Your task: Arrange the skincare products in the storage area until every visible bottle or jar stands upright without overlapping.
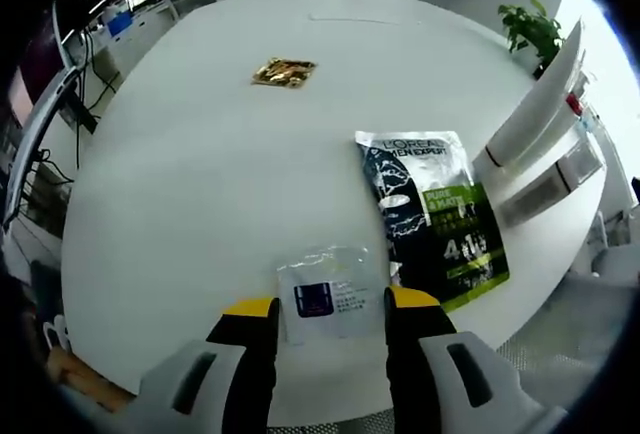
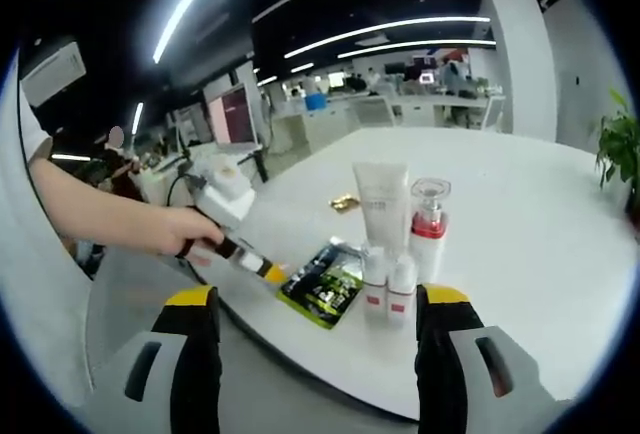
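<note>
On the round white worktop [image 1: 200, 204], where the storage area is taken to be, the step in hand is judged to be the pick-up of a flat item lying near the edge, while the upright group is left undisturbed. Largest of the flat things is the dark and green L'Oréal sachet [image 1: 432, 209], laid face up just beside the small clear sachet [image 1: 325, 294]; a small gold packet [image 1: 284, 72] is seen well apart, toward the middle. In the right gripper view the standing group is made up of a white tube [image 2: 381, 204], a clear bottle with a red band [image 2: 428, 229] and two small white bottles [image 2: 388, 289], close together and all upright, with the dark sachet just beside them. The left claw [image 1: 330, 316] is held released, its yellow-tipped jaws set to either side of the clear sachet, nothing yet gripped; it is angled down over the worktop edge. A thin flat thing is best taken by an edge, so the jaws should be lowered until one tip slides under, and the neighbouring sachet should not be dragged. The right claw [image 2: 318, 304] is likewise released, held back from the worktop and level, pointed at the bottles. The left gripper is seen there held in a hand [image 2: 190, 229], arm outstretched.
</note>
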`<state>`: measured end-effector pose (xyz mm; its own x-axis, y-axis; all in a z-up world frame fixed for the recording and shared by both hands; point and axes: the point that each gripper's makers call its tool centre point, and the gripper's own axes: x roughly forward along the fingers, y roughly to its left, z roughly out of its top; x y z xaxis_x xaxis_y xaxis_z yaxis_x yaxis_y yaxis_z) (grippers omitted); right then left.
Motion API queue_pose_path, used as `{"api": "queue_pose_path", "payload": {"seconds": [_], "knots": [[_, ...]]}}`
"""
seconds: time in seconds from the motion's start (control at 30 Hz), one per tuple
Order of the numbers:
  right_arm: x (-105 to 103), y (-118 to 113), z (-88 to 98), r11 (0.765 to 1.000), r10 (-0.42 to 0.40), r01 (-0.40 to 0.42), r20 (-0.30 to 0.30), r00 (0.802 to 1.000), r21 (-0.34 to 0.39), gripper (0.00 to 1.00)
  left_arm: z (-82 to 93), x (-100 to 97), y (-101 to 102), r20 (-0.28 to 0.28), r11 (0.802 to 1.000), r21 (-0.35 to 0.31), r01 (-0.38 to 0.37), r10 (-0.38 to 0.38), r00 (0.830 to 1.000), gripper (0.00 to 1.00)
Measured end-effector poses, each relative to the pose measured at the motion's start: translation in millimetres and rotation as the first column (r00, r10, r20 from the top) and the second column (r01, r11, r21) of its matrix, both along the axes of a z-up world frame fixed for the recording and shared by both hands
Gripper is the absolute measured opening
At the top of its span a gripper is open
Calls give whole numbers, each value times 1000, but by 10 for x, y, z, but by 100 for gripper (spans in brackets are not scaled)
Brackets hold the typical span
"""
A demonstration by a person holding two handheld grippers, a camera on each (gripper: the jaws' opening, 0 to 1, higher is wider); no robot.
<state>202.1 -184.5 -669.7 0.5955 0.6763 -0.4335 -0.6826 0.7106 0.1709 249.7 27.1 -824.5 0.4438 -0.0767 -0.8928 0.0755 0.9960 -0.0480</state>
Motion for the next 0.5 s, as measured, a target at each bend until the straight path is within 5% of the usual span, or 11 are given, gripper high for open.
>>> {"api": "queue_pose_path", "payload": {"seconds": [0.5], "knots": [[-8,10,-13,1000,13,-13,5,1000,-16,80,124,15,81,44,998,-59,-22,25,999,45]]}}
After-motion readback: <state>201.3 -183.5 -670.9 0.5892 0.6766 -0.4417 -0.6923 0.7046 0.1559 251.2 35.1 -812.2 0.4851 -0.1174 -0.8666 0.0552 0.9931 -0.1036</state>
